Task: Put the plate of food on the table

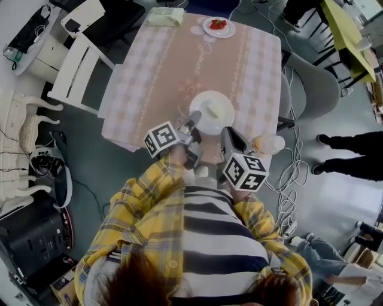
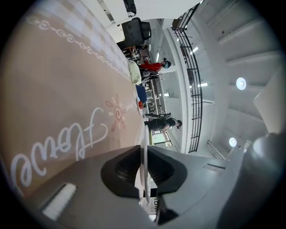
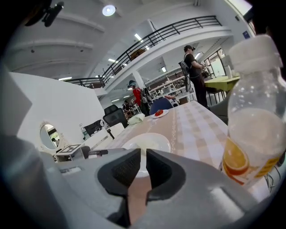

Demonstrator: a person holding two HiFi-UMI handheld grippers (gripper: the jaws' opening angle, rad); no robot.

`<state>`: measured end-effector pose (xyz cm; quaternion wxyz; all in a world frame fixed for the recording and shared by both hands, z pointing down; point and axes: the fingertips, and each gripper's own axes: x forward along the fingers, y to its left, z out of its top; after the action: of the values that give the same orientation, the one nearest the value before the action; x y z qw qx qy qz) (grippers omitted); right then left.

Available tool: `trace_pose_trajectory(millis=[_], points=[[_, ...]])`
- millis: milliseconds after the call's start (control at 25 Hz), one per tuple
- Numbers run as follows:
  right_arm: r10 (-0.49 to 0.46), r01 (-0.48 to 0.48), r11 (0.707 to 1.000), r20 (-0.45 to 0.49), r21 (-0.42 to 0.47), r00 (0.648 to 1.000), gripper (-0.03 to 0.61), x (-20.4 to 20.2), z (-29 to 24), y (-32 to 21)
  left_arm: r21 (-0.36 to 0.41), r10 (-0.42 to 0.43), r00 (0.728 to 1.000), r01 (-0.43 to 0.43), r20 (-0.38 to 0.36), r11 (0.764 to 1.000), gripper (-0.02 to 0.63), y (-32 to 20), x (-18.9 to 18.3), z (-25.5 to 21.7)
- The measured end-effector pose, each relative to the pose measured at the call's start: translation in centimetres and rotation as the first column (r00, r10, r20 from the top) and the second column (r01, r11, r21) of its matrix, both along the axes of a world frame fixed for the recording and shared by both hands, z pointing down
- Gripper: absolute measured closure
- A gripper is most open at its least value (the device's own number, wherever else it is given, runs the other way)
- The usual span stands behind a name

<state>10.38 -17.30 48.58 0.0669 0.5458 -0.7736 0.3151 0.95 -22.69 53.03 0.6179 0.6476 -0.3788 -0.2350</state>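
Observation:
A white plate point(image 1: 224, 105) with a pale bit of food point(image 1: 212, 111) is over the near edge of the pink checked table point(image 1: 173, 66). My left gripper point(image 1: 194, 118) is rolled on its side and shut on the plate's near-left rim. In the left gripper view that rim point(image 2: 144, 134) shows edge-on as a thin white line between the pads of the left gripper point(image 2: 144, 154). My right gripper point(image 1: 225, 132) is at the plate's near-right side, jaws almost together with nothing between them. In the right gripper view the plate point(image 3: 154, 141) lies just beyond the right gripper point(image 3: 143, 156).
A clear bottle with an orange label point(image 1: 269, 144) point(image 3: 252, 134) stands close to the right of the right gripper. A small plate of red food point(image 1: 218, 27) and a pale green bundle point(image 1: 166, 17) sit at the far edge. A white chair point(image 1: 78, 69) stands left, a grey chair point(image 1: 317, 86) right.

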Motion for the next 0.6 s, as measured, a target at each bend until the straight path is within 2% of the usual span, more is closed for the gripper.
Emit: trace_pose_trajectory(millis=[320, 600], points=[[0.029, -0.028, 0.999, -0.031, 0.021, 0.999, 0.543, -1.2, -0.6, -4.0, -0.030, 0.030, 1.000, -0.030, -0.003, 0.999, 0.586, -4.0, -0.3, 0.6], [0.022, -0.021, 1.000, -0.049, 0.012, 0.999, 0.543, -2.4, 0.1, -7.2, -0.050, -0.018, 0.999, 0.017, -0.032, 0.999, 0.588, -7.0, -2.2, 1.0]])
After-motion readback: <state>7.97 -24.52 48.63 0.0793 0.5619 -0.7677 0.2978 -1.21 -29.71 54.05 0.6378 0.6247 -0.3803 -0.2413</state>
